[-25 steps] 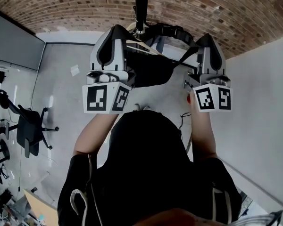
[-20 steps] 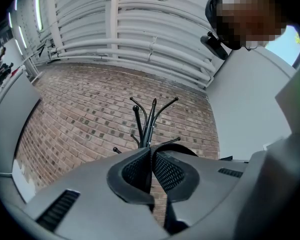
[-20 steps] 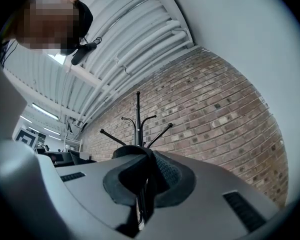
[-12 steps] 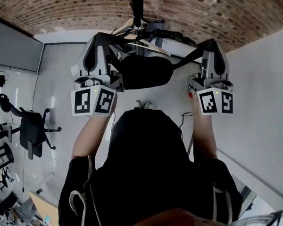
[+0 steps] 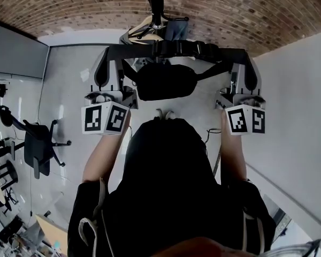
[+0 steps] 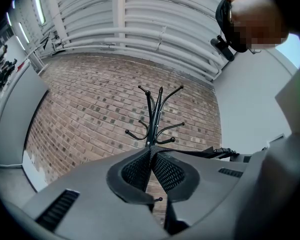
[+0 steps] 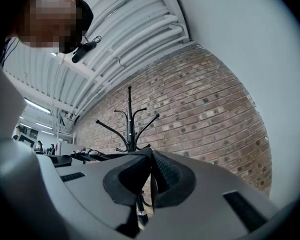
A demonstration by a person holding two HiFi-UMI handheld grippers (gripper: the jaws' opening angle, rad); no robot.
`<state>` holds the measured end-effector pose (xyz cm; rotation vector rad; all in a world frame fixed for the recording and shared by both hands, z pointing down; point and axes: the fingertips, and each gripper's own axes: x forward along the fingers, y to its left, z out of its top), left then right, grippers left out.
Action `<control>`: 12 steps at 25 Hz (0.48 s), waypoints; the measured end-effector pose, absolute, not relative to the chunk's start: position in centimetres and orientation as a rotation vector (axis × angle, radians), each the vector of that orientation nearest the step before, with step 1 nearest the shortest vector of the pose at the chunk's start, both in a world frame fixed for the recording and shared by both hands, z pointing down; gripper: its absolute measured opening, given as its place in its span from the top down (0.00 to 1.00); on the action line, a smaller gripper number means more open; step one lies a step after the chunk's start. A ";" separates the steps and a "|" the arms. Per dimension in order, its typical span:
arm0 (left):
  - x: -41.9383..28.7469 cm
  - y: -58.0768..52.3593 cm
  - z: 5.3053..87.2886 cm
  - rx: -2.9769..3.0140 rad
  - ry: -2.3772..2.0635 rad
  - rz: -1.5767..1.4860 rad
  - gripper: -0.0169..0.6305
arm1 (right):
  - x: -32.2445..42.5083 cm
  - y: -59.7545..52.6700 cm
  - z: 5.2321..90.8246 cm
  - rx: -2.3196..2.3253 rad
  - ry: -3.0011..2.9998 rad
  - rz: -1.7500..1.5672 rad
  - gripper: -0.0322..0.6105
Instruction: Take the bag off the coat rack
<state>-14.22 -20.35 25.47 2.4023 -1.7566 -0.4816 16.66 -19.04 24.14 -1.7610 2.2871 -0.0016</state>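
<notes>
We look steeply down in the head view from above the person's head, onto both arms, the left gripper (image 5: 114, 51) and the right gripper (image 5: 247, 53). The floor (image 5: 69, 90) lies far below and the coat rack (image 5: 155, 4) meets the top edge. The left gripper view and the right gripper view each sit close behind their own jaws and face slightly upward along them. All three share the coat rack, the brick wall (image 5: 230, 9) and the bag strap (image 5: 176, 49). Both gripper views also catch the ceiling pipes (image 6: 140, 34).
</notes>
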 end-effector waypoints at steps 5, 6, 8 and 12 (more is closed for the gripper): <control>-14.3 -19.4 25.6 2.414 -1.736 -0.512 0.94 | 16.6 -18.1 24.9 -1.753 2.301 -0.006 0.92; -14.3 -19.2 25.6 2.424 -1.725 -0.527 0.94 | 16.6 -17.9 25.0 -1.750 2.308 -0.008 0.92; -14.5 -19.0 25.7 2.434 -1.715 -0.537 0.94 | 16.3 -17.4 25.2 -1.751 2.328 -0.003 0.92; -14.7 -18.0 25.6 2.461 -1.753 -0.500 0.94 | 16.2 -16.4 25.3 -1.752 2.358 -0.005 0.92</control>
